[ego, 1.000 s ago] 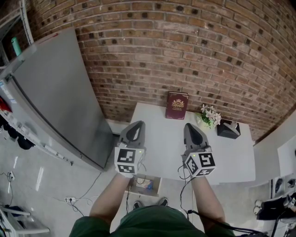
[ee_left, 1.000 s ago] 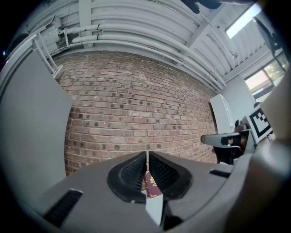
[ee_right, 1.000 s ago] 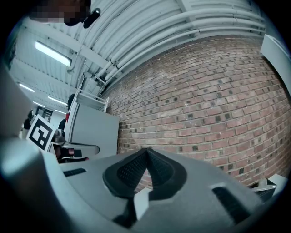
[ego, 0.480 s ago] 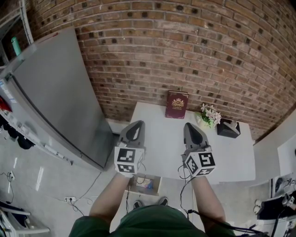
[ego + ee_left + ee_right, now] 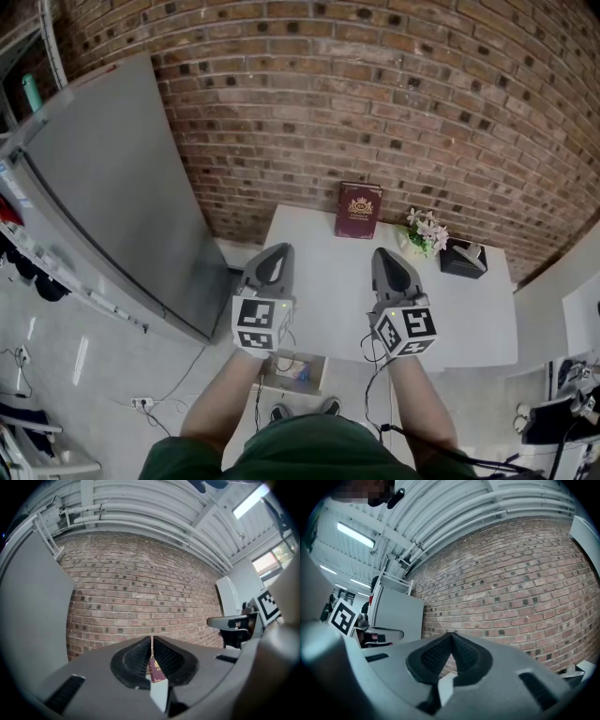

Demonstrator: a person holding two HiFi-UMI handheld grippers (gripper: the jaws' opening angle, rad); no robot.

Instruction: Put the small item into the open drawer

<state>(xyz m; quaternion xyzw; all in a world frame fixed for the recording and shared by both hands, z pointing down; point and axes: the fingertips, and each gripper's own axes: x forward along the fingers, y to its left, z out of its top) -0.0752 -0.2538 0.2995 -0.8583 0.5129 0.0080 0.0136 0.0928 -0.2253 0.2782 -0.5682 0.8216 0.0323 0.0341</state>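
Above worktop [image 5: 328,272]: left hand-held gripper [image 5: 275,253], right hand-held gripper [image 5: 386,255], both closed, empty.
Open drawer [image 5: 319,366]: below near edge, between forearms.
Small item: cannot tell which.
Advice: spread jaws before reaching.

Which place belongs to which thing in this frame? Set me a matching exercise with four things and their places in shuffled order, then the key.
Things:
1. maroon hardcover book with gold emblem
2. small bunch of white flowers
3. black box
4. tall grey metal cabinet

Places:
A. on the floor, left of the white table
B. farthest right along the table's back edge
C. standing upright on the table, against the brick wall
D. between the book and the box

Pairs: 1-C, 2-D, 3-B, 4-A.
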